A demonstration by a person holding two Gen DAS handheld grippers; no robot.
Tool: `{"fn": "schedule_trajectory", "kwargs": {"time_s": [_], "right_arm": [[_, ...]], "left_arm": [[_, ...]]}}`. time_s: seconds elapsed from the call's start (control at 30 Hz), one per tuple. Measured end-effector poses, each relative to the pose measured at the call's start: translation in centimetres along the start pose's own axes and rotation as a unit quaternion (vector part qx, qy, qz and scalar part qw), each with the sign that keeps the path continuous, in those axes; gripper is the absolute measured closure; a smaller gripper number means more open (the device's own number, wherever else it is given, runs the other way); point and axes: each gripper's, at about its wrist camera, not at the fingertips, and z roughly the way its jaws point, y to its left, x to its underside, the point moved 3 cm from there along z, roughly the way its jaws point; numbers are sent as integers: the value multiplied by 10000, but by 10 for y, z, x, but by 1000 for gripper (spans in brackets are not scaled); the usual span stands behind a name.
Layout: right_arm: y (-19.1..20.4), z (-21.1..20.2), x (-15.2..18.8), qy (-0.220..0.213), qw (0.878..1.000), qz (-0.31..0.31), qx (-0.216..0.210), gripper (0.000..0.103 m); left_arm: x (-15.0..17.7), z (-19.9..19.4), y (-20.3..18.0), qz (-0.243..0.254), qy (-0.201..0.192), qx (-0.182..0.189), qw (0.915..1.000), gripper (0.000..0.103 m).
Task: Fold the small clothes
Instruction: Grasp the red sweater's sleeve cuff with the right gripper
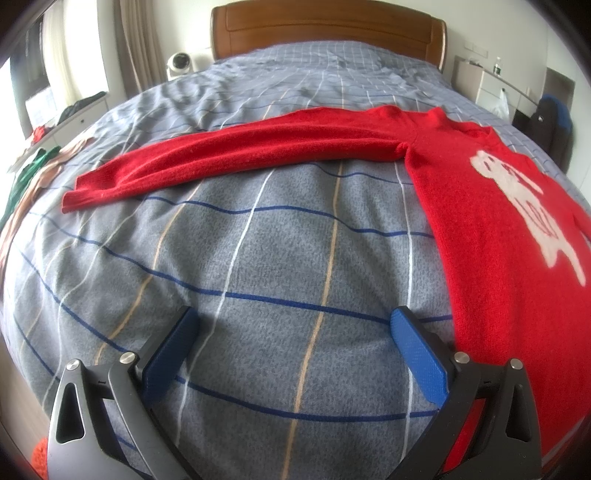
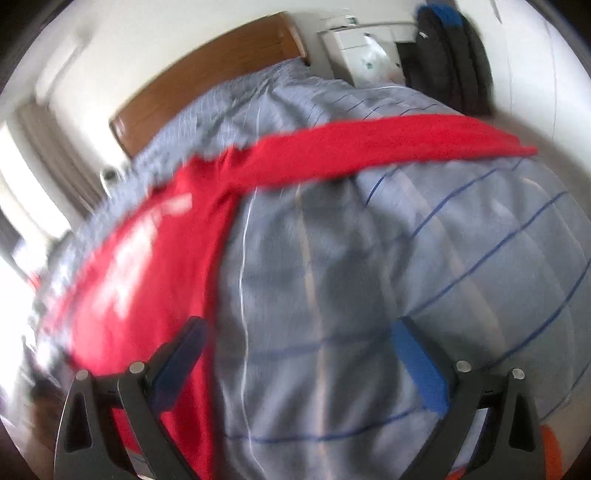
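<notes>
Sweater (image 1: 491,221) lying flat on the bed (image 1: 258,277), body to the right in the left wrist view, one sleeve (image 1: 229,155) stretched leftward across the cover. Headboard (image 1: 325,29) behind. Clothes heap (image 1: 33,173) at the bed's left edge. Left claw (image 1: 291,325) before the sleeve, beside the sweater's body. Right claw (image 2: 299,332) beside the body's other edge.

place: home bedroom | cues: bed (image 1: 258,258), wooden headboard (image 1: 325,33), curtains (image 1: 136,44)
</notes>
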Motion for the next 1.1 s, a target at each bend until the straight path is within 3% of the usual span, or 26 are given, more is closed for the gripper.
{"fn": "schedule_trajectory", "kwargs": {"time_s": [0.13, 0.2, 0.27, 0.33, 0.53, 0.73, 0.83, 0.93, 0.97, 1.1], "right_arm": [[-67, -28, -58, -614, 9855, 1534, -378, 4], [-107, -26, -73, -557, 9652, 2459, -690, 5], [-130, -17, -76, -402, 9498, 2963, -917, 10], [-148, -10, -78, -380, 9395, 3269, -951, 19], [-199, 0, -97, -1004, 9132, 3838, -936, 29], [-205, 23, -123, -1063, 9306, 3459, -548, 45], [-203, 29, -120, -1034, 9355, 3360, -348, 56], [-202, 35, -116, -883, 9410, 3267, -75, 83], [-203, 39, -118, -776, 9442, 3200, 106, 96], [-176, 24, -139, -948, 9553, 2787, 264, 98]], "left_arm": [[-1, 0, 0, 11, -14, -35, 10000, 0], [-2, 0, 2, 12, -28, -49, 10000, 0], [-1, 0, 1, 25, -47, -51, 10000, 0], [-1, 1, 1, 32, -72, -56, 10000, 0], [-1, 2, 2, 42, -120, -71, 9999, 0], [-1, 3, 2, 51, -134, -84, 9999, 0], [0, 2, 2, 56, -141, -87, 9998, 0], [0, 3, 2, 59, -139, -88, 9998, 0], [0, 2, 2, 60, -139, -82, 9999, 0], [0, 3, 2, 60, -136, -86, 9999, 0]]}}
